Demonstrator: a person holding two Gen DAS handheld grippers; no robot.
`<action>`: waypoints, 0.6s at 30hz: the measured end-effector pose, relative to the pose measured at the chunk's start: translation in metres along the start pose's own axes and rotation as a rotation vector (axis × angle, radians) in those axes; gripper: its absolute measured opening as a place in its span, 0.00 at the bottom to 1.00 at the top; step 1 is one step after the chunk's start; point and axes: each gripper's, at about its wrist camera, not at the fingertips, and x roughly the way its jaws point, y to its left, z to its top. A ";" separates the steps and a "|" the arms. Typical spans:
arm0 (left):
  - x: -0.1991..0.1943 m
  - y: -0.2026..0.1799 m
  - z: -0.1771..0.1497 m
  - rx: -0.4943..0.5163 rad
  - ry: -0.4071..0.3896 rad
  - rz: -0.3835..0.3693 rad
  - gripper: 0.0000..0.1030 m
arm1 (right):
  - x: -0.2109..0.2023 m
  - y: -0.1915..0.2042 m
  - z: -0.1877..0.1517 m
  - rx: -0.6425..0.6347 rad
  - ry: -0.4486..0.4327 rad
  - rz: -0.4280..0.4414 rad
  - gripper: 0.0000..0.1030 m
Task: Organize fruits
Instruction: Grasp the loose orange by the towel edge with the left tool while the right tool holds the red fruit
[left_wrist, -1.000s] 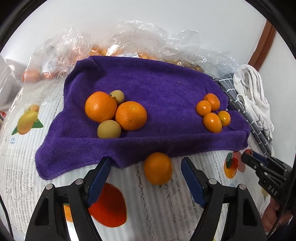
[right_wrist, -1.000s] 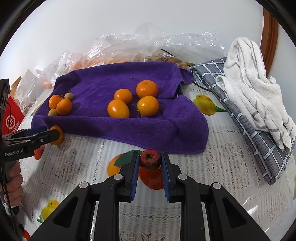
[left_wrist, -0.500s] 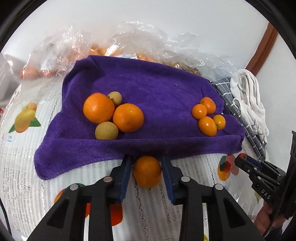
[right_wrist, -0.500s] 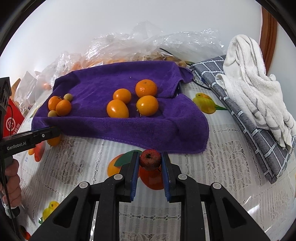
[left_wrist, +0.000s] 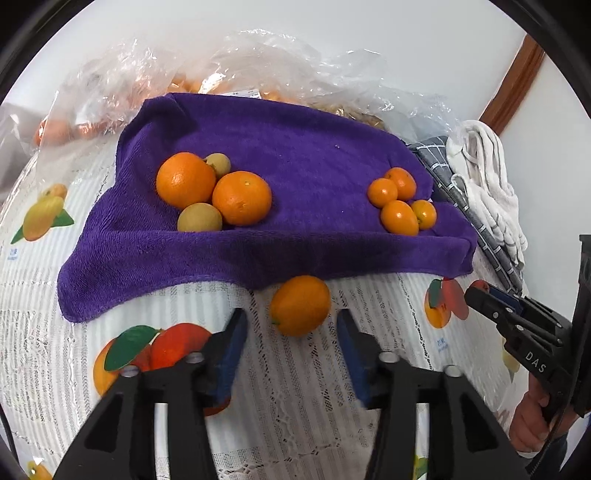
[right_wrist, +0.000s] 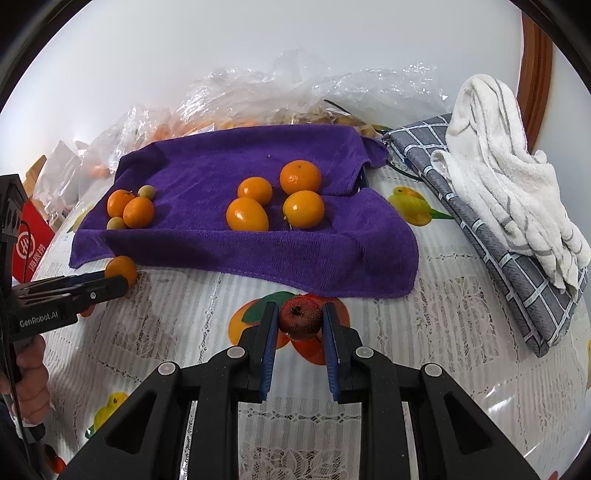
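Right now the right gripper (right_wrist: 298, 321) is clamping a small, dark red, rough-skinned fruit (right_wrist: 300, 318) between its blue pads, holding it just above the worktop (right_wrist: 461, 314) in front of the purple towel (right_wrist: 332, 258), probably so it can be carried to a spot of its own. To the left, the left gripper (left_wrist: 291, 332) is standing with its jaws spread wide and holding nothing; a loose mandarin (left_wrist: 300, 305) is lying between and just ahead of the fingertips, touching the towel's front hem. Judging by that, it is being lined up for a grasp.

Beyond, the plush towel is serving as a sorting mat: two large oranges (left_wrist: 214, 190) with two dull, yellow-green round fruits are sitting at its left, and four glossy small mandarins (left_wrist: 400, 201) are clustering at its right. Underneath, a lace-patterned, fruit-printed cover is lying on the worktop, with crinkled clear bags (right_wrist: 295, 96) behind.
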 end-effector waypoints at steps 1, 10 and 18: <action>0.001 -0.002 0.000 0.011 -0.001 0.004 0.54 | 0.000 0.000 0.000 0.000 0.000 0.000 0.23; 0.002 -0.013 -0.003 0.073 -0.004 0.044 0.28 | -0.001 -0.002 0.000 0.013 0.000 -0.003 0.23; -0.013 0.006 -0.004 0.013 -0.024 0.007 0.28 | -0.006 -0.002 0.000 0.015 -0.013 0.009 0.23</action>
